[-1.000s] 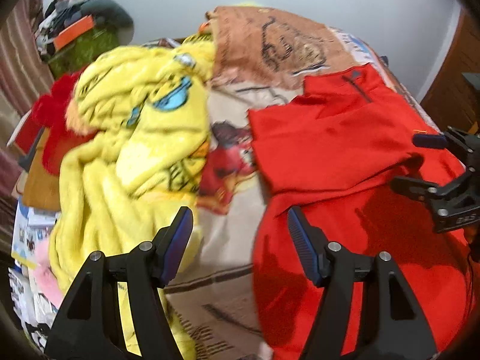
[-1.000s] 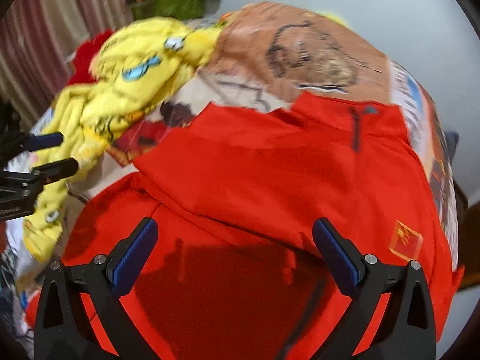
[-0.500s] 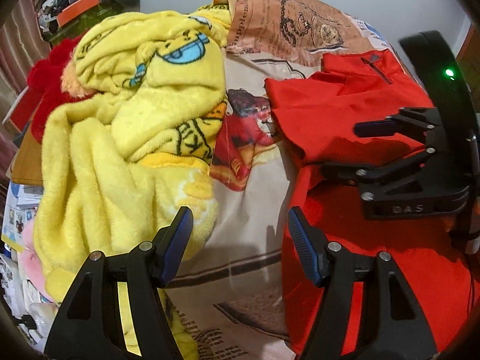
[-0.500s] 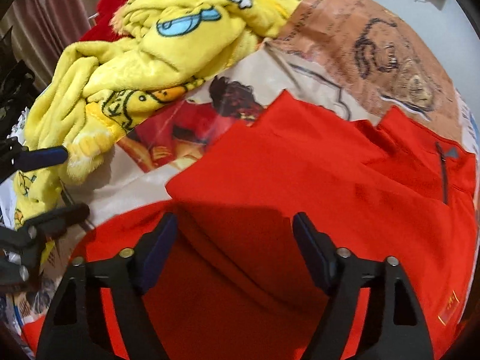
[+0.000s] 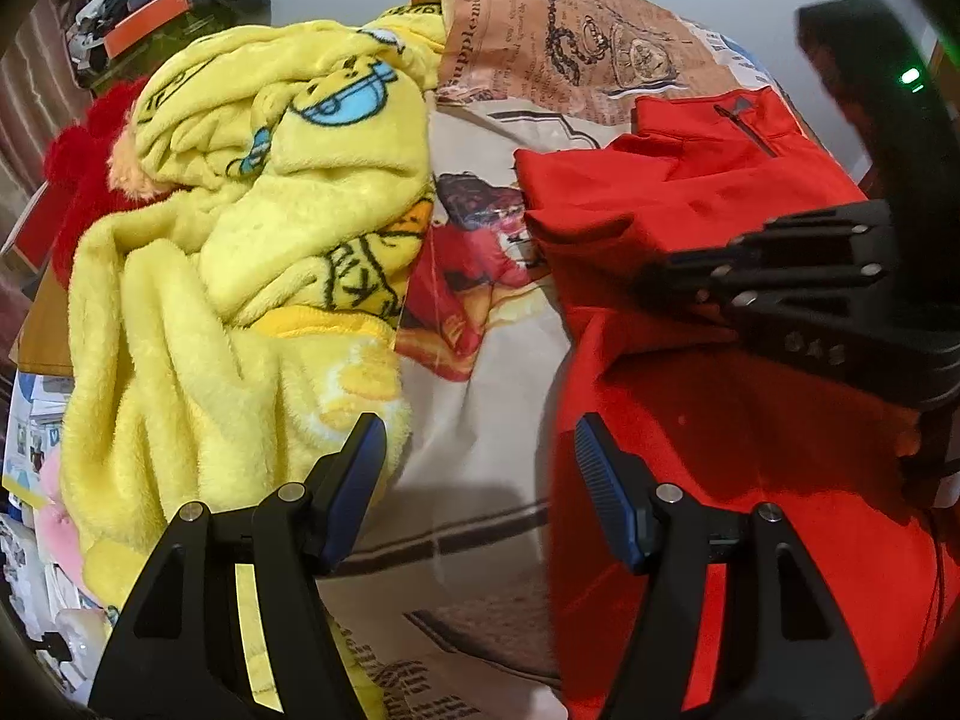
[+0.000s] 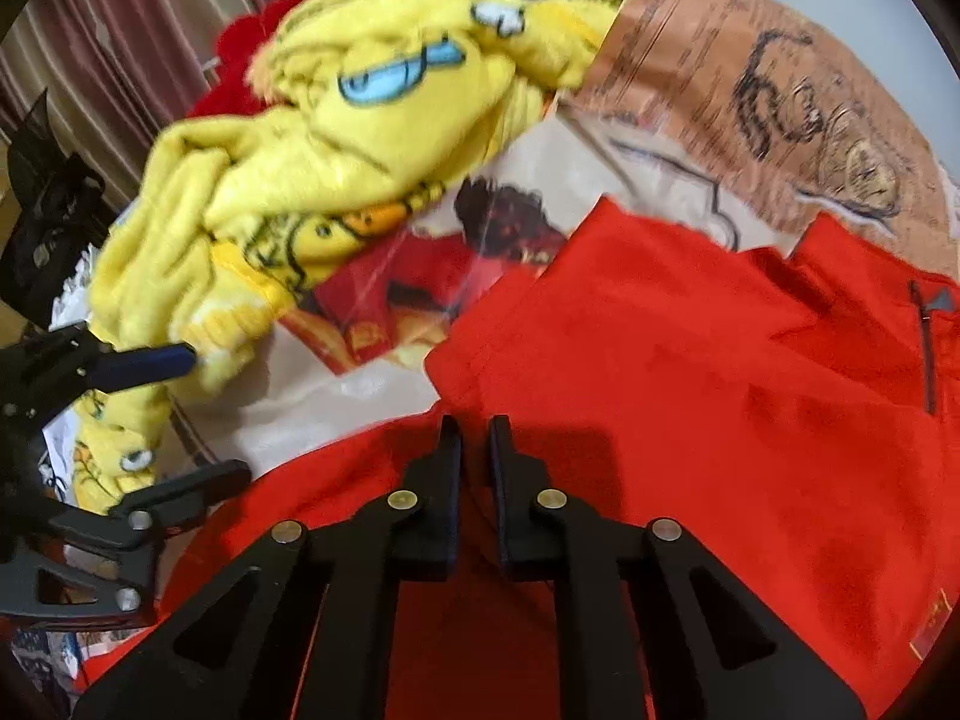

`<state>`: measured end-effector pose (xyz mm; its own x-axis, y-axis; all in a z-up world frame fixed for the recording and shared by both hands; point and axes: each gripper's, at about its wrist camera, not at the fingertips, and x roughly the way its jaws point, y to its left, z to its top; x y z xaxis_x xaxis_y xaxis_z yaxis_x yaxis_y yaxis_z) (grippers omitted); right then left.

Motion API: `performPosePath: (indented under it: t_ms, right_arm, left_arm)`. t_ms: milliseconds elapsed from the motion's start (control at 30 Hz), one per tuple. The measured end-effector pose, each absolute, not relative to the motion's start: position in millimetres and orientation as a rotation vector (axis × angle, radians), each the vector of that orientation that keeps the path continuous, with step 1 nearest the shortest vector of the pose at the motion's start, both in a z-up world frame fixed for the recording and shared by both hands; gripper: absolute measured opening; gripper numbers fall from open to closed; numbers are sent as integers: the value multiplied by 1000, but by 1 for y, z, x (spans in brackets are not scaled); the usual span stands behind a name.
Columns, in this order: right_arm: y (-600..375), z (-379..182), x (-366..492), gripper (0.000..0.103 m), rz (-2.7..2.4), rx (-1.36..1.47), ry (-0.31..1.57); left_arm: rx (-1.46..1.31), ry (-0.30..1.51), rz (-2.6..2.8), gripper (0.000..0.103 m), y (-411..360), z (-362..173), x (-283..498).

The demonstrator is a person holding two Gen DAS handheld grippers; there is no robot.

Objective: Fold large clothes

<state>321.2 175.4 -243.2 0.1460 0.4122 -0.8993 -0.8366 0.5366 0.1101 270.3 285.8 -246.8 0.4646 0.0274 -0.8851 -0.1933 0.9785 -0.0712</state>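
— Where was the red top (image 6: 690, 360) when you stopped to look?

— Spread on the bed (image 5: 480, 420), along its right side, collar and zip toward the far end. One sleeve already lay folded across the chest, so I judged the first fold done. The lower half was flat and unfolded, reaching to the near edge.

— And your claws?

— My right claw (image 6: 474, 438) was pressed together low on the top, just below the folded sleeve's corner. Red cloth sat between the tips, so I read it as pinching a bit of the fabric. My left claw (image 5: 474, 468) stood spread, gripping nothing, over the bare sheet between the top's left edge and the yellow blanket (image 5: 240, 276).

— How much was left?

— Most of it, I'd say: the other side and the bottom half were not yet folded over.

— Anything else on the bed?

— That yellow blanket, heaped on the left side, unfolded, with something red and fluffy (image 5: 84, 180) behind it.
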Motion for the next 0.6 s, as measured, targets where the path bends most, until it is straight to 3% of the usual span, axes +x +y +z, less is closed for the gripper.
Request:
performPosePath:
  t_ms: [600]
  right_arm:
    - [48, -124, 357, 6, 813, -161, 875]
  left_arm:
    - [-93, 1035, 89, 65, 231, -203, 300]
